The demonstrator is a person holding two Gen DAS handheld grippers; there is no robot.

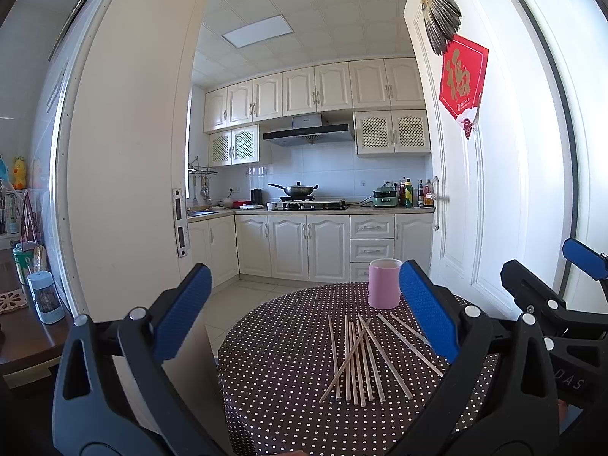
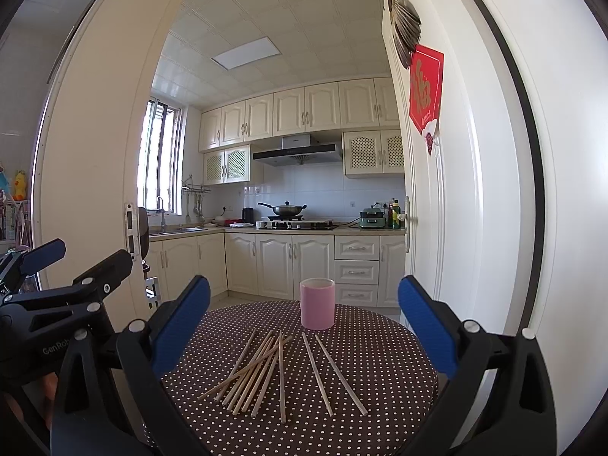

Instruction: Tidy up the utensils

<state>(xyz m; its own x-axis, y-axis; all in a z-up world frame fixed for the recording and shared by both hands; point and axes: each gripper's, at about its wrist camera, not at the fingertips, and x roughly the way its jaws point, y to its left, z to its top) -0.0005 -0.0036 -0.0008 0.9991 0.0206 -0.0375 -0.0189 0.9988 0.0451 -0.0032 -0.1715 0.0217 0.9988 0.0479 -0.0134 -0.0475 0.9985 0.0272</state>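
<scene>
Several wooden chopsticks lie loose and partly crossed on a round table with a brown polka-dot cloth. Behind them, at the table's far edge, stands an upright pink cup. My left gripper hovers open above the near side of the table, nothing between its blue pads. My right gripper is likewise open and empty, facing the chopsticks and cup. Each gripper shows at the edge of the other's view, the right gripper and the left gripper.
A white open door stands close on the right of the table. On the left is a door frame and a dark wooden sideboard with a small blue container. A kitchen with cream cabinets lies beyond.
</scene>
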